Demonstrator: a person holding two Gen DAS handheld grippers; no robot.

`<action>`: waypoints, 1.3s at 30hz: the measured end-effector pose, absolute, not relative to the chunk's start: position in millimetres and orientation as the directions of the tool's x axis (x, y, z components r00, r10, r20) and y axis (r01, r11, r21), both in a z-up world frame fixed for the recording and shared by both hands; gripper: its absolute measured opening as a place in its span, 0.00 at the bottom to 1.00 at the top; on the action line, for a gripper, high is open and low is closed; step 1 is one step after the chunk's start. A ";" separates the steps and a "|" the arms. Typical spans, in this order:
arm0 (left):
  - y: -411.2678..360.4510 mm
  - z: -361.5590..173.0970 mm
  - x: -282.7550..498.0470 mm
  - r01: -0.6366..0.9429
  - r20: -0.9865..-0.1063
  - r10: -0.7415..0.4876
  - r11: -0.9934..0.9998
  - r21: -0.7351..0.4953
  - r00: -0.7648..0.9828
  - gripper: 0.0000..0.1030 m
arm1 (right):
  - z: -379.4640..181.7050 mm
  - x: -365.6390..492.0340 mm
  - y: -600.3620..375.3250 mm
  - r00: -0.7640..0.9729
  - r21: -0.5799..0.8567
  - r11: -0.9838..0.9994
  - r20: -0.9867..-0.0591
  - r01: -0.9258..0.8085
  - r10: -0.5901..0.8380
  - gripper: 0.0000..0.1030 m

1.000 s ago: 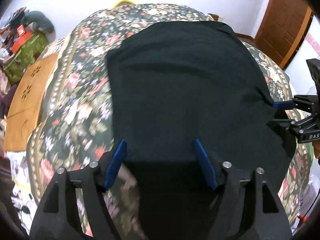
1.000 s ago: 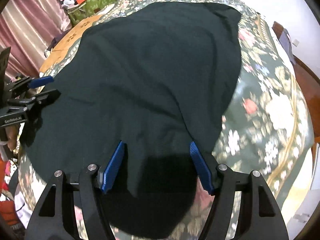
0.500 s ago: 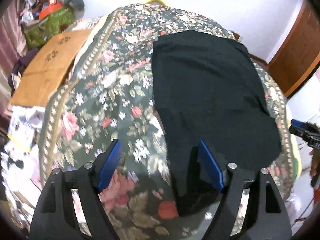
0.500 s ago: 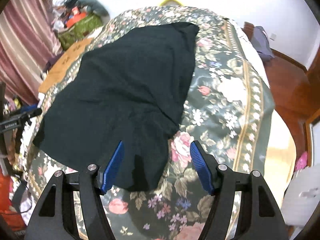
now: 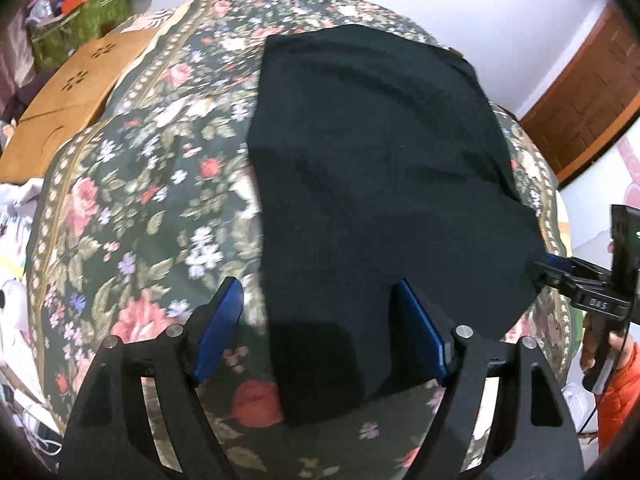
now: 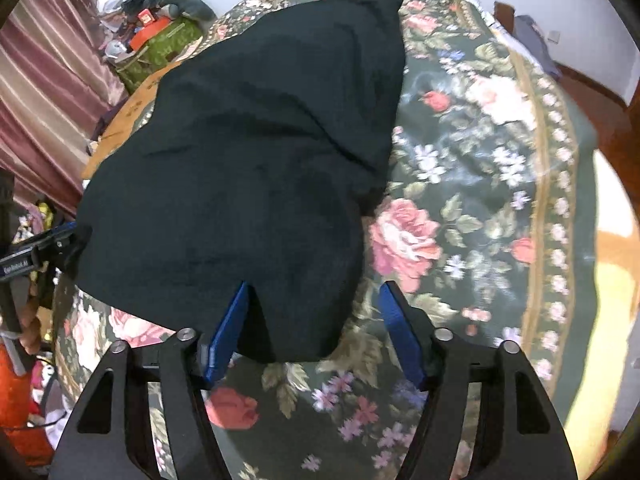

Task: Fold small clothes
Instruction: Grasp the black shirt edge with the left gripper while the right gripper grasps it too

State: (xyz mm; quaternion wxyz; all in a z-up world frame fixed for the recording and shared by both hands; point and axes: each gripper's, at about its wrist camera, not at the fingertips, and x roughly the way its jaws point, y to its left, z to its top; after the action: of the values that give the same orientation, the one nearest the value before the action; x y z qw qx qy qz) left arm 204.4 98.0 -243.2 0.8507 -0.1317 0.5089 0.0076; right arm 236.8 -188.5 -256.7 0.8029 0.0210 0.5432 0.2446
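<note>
Lying spread flat on floral bedspread: black garment. Hovering over its near corners, left tongs gaping wide, gripping nothing; right tongs narrowing just now, near hem between pads, not pinched yet.

Each gripper is built of matte black, triangular-cutout arms, and silver round pins are set at the pivots. The left gripper is fitted with two blue ribbed pads; the same blue pads are seen on the right gripper. White lettering is printed on the black side plates, but it is too blurred to be read. A black handle is gripped at the right gripper, and an orange quilted sleeve is worn
</note>
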 end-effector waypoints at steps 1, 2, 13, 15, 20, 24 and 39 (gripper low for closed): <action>95.1 -243.6 205.1 -0.135 -0.865 -0.129 0.966 -0.220 0.485 0.76 | -257.4 237.3 -186.7 0.286 0.312 0.873 -0.856 -0.375 0.429 0.53; 90.6 -243.7 206.2 -0.121 -0.861 -0.135 0.968 -0.220 0.490 0.75 | -257.6 237.4 -184.1 0.290 0.318 0.869 -0.851 -0.380 0.438 0.51; 80.1 -237.6 219.1 -0.067 -0.839 -0.189 0.964 -0.258 0.511 0.05 | -243.5 225.6 -163.2 0.353 0.304 0.846 -0.807 -0.438 0.473 0.09; 79.1 -234.0 215.6 -0.064 -0.833 -0.178 0.967 -0.246 0.523 0.04 | -236.2 222.3 -162.5 0.378 0.285 0.845 -0.797 -0.453 0.471 0.08; 79.4 -210.5 200.4 -0.037 -0.804 -0.169 0.972 -0.231 0.570 0.03 | -218.4 214.4 -168.6 0.413 0.270 0.832 -0.768 -0.485 0.490 0.08; 79.8 -187.7 184.3 -0.008 -0.778 -0.167 0.976 -0.216 0.605 0.03 | -201.7 201.5 -171.7 0.431 0.255 0.817 -0.747 -0.518 0.507 0.07; 79.5 -111.6 147.3 0.064 -0.667 -0.153 0.986 -0.156 0.729 0.03 | -145.4 176.9 -174.0 0.511 0.217 0.792 -0.662 -0.570 0.549 0.07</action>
State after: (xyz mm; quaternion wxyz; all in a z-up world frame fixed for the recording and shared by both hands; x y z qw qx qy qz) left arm 147.3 79.5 -111.6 0.9278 -0.0609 0.3634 -0.0584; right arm 176.9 -174.0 -145.4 0.8690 -0.0142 0.3755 0.3220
